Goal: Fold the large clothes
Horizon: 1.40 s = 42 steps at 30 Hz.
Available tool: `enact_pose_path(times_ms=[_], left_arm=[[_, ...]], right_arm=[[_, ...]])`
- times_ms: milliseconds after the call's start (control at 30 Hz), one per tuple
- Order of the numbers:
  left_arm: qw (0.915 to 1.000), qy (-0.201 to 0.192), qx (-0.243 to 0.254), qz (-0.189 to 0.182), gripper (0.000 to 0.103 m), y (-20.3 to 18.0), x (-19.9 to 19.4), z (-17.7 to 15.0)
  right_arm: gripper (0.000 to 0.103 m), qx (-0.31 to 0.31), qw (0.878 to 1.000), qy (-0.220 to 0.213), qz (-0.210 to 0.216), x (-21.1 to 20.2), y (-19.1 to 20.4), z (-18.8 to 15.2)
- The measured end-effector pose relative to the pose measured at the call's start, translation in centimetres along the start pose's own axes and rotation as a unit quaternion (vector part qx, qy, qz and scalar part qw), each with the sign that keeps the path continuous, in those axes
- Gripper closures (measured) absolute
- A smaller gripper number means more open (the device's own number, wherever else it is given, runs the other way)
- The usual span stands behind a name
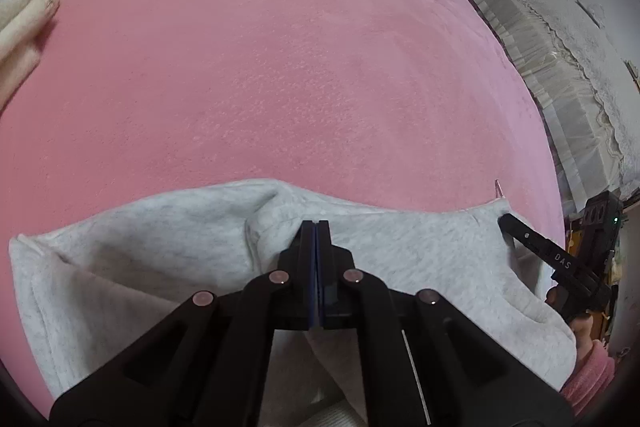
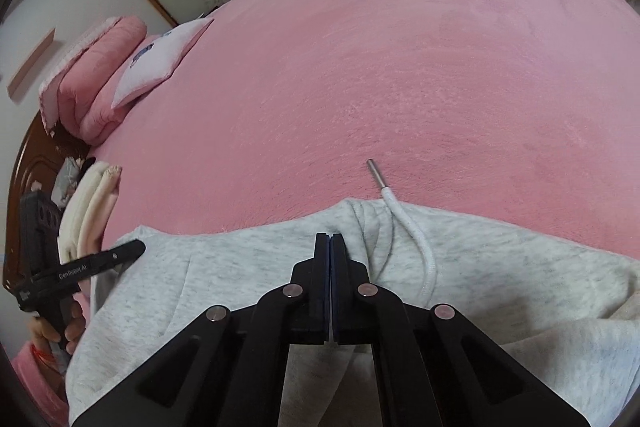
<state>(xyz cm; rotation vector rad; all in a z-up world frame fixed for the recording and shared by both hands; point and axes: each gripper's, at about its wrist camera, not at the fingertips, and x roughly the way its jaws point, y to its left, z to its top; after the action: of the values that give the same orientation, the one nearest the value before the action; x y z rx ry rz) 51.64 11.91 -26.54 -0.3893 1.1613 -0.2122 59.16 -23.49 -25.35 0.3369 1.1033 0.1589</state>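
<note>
In my left wrist view, the left gripper (image 1: pixel 316 227) has its jaws pressed together on a fold of the grey hoodie (image 1: pixel 160 239), which lies at 6 o'clock on the pink blanket (image 1: pixel 280 67). In my right wrist view, the right gripper (image 2: pixel 330 239) is also clamped on the hoodie fabric, and the white drawstring (image 2: pixel 416 239) runs toward 12 o'clock; folded cream clothes (image 2: pixel 94 203) are at 9 o'clock.

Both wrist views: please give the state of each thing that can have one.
Left gripper: shut on grey garment.
Right gripper: shut on grey garment.
Grey garment: bunched, partly lying on the pink blanket.
Drawstring: loose, metal tip on the blanket.
Folded pale clothes: stacked at the bed's edge.
</note>
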Motion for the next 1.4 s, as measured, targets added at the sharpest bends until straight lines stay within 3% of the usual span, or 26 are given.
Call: enact_pose_path(times_ms=[100, 167, 233, 400, 500, 633, 800, 933, 1000, 1100, 1167, 1267, 1400], left_arm=[[0.9998, 0.006, -0.007, 0.018, 0.102, -0.9, -2.2, -0.4], [0.9993, 0.001, 0.011, 0.035, 0.102, -2.2, -4.4, -1.0], [0.9997, 0.011, 0.023, 0.007, 0.102, -4.1, -6.0, -1.8], [0.9961, 0.044, 0.051, -0.058, 0.102, -9.4, -7.3, -5.1], [0.994, 0.08, 0.056, -0.05, 0.102, -10.4, -5.9, -7.8], [0.9943, 0.096, 0.046, 0.013, 0.102, -8.6, -3.1, -11.7], [0.9977, 0.053, 0.027, 0.031, 0.102, -9.0, -2.1, -12.8], [0.9996, 0.01, 0.016, 0.022, 0.102, -9.5, -6.5, -13.4], [0.9997, 0.016, 0.015, 0.007, 0.102, -9.5, -8.2, -14.3], [0.9985, 0.049, 0.008, -0.022, 0.102, -9.2, -8.5, -15.9], [0.9976, 0.069, 0.007, 0.001, 0.102, -9.6, -7.5, -17.2], [0.9949, 0.087, 0.009, 0.049, 0.102, -9.1, -4.9, -18.3], [0.9952, 0.073, 0.009, 0.065, 0.102, -8.9, -2.7, -19.5]], right_arm=[[0.103, 0.024, 1.0, -0.003, -0.018, -1.2, -1.5, -0.1], [0.103, 0.046, 0.996, -0.01, -0.075, -3.2, -2.0, -0.2], [0.103, 0.054, 0.998, -0.011, -0.035, -5.0, -2.1, -0.2], [0.103, 0.03, 0.995, 0.009, 0.093, -7.9, 3.0, -2.4], [0.103, 0.003, 0.99, 0.057, 0.132, -7.2, 6.0, -5.1], [0.103, -0.063, 0.993, 0.087, 0.048, -4.7, 6.9, -9.5], [0.103, -0.061, 0.996, 0.056, 0.029, -3.4, 6.2, -10.9], [0.103, -0.072, 0.997, 0.013, 0.028, -6.0, 8.8, -10.8], [0.103, -0.068, 0.997, -0.011, 0.037, -8.5, 9.2, -11.8], [0.103, -0.058, 0.996, 0.003, 0.065, -9.8, 8.4, -13.1], [0.103, -0.051, 0.997, 0.02, 0.054, -9.2, 7.9, -14.3], [0.103, -0.054, 0.998, 0.042, -0.004, -6.4, 8.7, -15.9], [0.102, -0.038, 0.998, 0.035, -0.024, -4.0, 9.0, -17.1]])
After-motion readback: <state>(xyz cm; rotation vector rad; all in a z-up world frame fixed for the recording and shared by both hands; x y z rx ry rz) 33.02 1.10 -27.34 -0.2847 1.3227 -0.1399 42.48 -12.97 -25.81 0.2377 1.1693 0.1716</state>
